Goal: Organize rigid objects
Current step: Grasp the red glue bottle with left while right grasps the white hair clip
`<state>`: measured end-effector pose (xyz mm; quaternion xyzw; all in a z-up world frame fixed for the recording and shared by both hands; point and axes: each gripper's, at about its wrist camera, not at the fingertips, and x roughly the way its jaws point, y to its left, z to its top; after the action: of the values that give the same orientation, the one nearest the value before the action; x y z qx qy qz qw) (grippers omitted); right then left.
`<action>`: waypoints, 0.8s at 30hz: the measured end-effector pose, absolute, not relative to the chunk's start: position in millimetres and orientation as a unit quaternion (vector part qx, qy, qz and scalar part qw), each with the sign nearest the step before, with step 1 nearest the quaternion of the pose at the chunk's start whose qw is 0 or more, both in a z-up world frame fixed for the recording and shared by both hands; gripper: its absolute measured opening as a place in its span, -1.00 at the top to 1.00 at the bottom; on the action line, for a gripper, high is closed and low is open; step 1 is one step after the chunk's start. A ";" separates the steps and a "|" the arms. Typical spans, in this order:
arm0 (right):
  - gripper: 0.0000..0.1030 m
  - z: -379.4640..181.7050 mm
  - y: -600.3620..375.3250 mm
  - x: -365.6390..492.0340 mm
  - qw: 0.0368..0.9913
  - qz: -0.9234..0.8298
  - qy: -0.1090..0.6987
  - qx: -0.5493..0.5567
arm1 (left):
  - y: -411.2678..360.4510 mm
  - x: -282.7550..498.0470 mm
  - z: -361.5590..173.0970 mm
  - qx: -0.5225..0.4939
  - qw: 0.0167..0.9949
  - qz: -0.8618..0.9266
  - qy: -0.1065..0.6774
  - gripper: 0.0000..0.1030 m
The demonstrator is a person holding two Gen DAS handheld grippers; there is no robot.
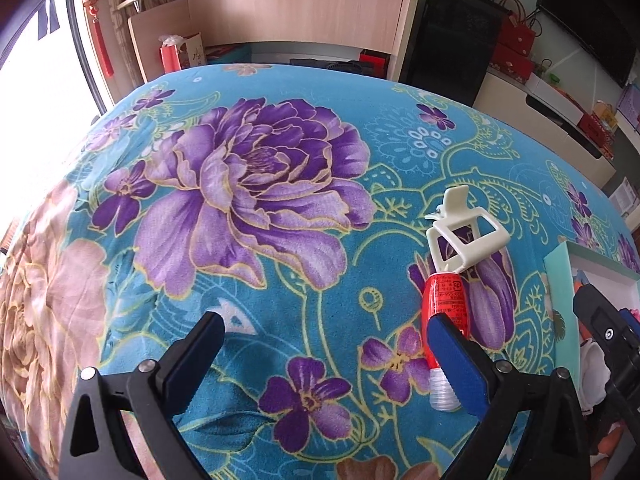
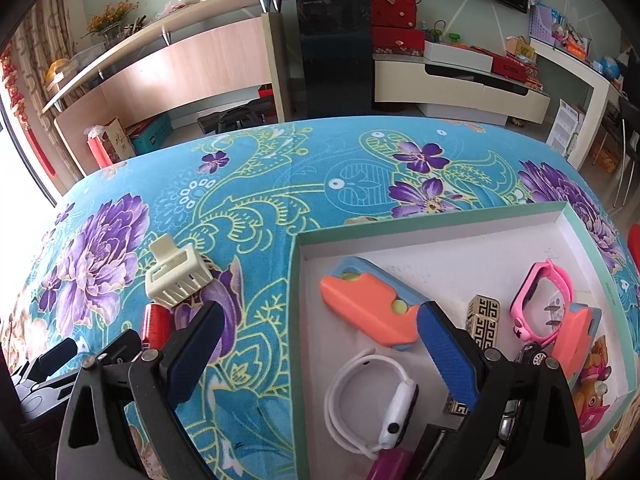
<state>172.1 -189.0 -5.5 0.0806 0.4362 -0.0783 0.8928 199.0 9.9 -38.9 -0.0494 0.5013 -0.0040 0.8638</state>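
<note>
From the left wrist view, the left tool (image 1: 326,354) hangs low over the desk (image 1: 280,280) with its fingers spread wide apart and nothing between them. The desk wears a blue cloth printed with purple flowers. One red tube (image 1: 446,312) with a clear cap lies on the cloth, passing just behind the tool's right finger, and one cream hair claw (image 1: 466,236) lies at the tube's far end, touching it. At the right edge a corner of the tray (image 1: 560,280) shows, with the other tool dark in front of it.

From the right wrist view, the right tool (image 2: 320,332) is likewise spread apart and empty, one finger over the cloth and the other over the tray's white floor. The tray (image 2: 440,226), shallow with a teal rim, holds two orange-and-blue folding pieces, one large (image 2: 368,304) and one smaller (image 2: 572,336) at the right. It also holds one white smartwatch (image 2: 372,396), one pink watch (image 2: 540,300), one gold patterned lighter (image 2: 484,322), a small toy car (image 2: 534,354) and a colourful figure (image 2: 596,384). A magenta item (image 2: 390,466) peeks in at the bottom edge; I cannot tell what it is. Outside the tray, to its left, sit the hair claw (image 2: 178,280) and the red tube (image 2: 156,326), still on the cloth
</note>
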 end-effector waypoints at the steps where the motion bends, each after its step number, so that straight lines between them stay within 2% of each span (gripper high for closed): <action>1: -0.88 -4.4 -186.5 173.0 0.894 -0.073 0.434 0.080 | 9.4 199.1 -38.4 -0.057 0.863 -0.014 0.501 -0.98; 9: -0.89 -1.2 -185.4 175.9 0.895 -0.076 0.433 0.077 | -20.8 197.1 -39.0 -0.025 0.861 -0.069 0.503 -0.98; 15: -0.89 -1.7 -183.6 177.0 0.894 -0.076 0.436 0.069 | -32.6 199.9 -48.3 0.028 0.861 -0.046 0.505 -0.95; 20: -0.88 -2.3 -180.9 178.7 0.894 -0.075 0.437 0.064 | -16.9 200.5 -41.8 0.004 0.867 -0.042 0.496 -0.57; 23: -0.88 -3.2 -176.0 181.7 0.893 -0.069 0.440 0.058 | -11.0 199.4 -40.6 0.000 0.868 -0.040 0.496 -0.23; 24: -0.88 -3.6 -173.5 183.5 0.893 -0.066 0.441 0.055 | -10.4 199.6 -40.4 0.001 0.868 -0.041 0.495 -0.04</action>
<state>183.5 -173.5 -3.6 0.0554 0.4412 -0.0659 0.8933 199.6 -10.4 -40.4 0.0010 0.4952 -0.0405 0.8678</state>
